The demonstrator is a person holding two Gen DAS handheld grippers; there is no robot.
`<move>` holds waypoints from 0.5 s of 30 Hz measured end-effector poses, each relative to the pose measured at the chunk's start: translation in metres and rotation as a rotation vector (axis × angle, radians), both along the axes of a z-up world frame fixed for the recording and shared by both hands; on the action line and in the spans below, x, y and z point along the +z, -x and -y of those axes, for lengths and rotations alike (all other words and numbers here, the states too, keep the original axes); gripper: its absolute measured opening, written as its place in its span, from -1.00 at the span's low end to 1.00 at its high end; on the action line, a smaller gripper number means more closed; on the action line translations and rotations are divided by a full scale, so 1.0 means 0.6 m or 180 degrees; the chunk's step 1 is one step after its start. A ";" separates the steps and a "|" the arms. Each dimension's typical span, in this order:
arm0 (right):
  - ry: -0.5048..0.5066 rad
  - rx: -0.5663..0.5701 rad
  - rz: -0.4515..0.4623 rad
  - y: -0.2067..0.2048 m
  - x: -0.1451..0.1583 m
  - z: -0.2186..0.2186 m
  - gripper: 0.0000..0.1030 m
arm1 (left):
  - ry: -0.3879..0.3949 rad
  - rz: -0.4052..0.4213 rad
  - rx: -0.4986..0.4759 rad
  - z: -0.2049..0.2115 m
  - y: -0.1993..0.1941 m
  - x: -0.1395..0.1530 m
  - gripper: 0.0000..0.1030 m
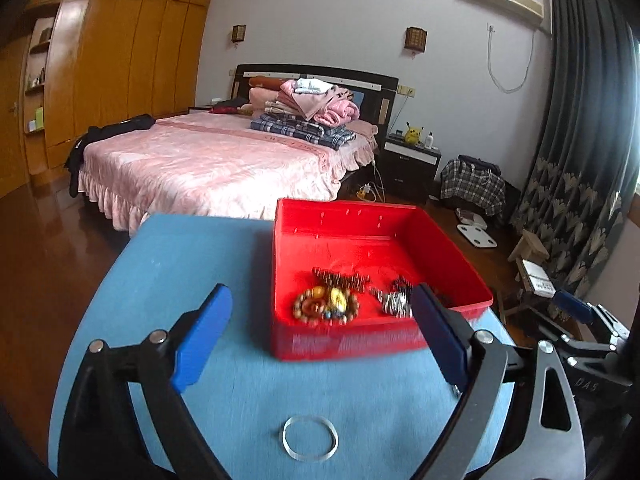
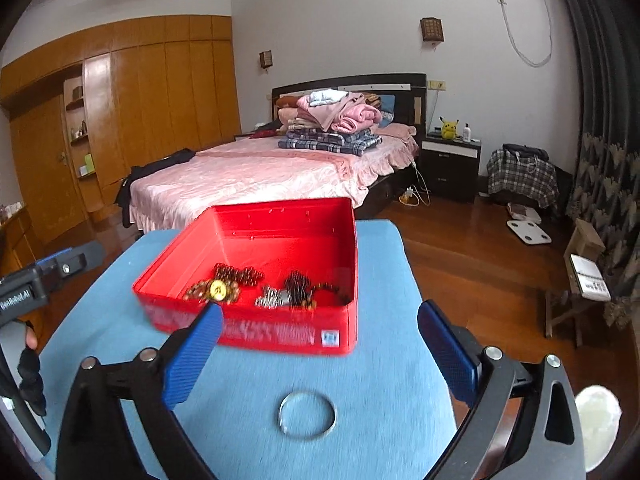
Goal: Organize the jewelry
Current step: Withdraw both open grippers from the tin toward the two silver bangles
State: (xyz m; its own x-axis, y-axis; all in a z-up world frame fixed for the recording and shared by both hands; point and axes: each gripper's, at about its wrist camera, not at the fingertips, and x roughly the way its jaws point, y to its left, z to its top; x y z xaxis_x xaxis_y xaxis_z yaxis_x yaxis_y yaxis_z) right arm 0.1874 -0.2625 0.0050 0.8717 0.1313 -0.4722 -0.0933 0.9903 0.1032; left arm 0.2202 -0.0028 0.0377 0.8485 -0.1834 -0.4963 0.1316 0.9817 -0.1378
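Blurring red box [image 1: 380, 340] front label.

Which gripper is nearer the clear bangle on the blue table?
Too close to call. The clear bangle lies just ahead of both the open left gripper and the open right gripper.

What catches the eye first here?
A bright red plastic box on the blue table, holding beaded bracelets. In front of it, a clear glass bangle lies alone between the open blue-padded right gripper fingers. Behind stands a pink-covered bed.
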 end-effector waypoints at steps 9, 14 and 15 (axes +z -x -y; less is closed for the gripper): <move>0.0049 -0.0075 -0.0142 0.042 -0.038 -0.005 0.86 | -0.0032 -0.0231 0.0062 -0.005 0.040 -0.049 0.72; 0.0035 -0.0081 -0.0210 0.051 -0.051 -0.010 0.86 | -0.0047 -0.0373 0.0062 -0.002 0.053 -0.076 0.72; 0.0053 -0.0085 -0.0217 0.054 -0.054 -0.010 0.86 | -0.0067 -0.0400 0.0063 -0.002 0.055 -0.083 0.72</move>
State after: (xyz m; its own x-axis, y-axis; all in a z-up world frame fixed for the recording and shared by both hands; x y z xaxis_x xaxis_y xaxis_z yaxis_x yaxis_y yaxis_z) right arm 0.1549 -0.2566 -0.0276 0.8405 0.1002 -0.5325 -0.0602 0.9939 0.0920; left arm 0.1874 -0.0017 -0.0119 0.7827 -0.1557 -0.6026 0.0952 0.9868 -0.1313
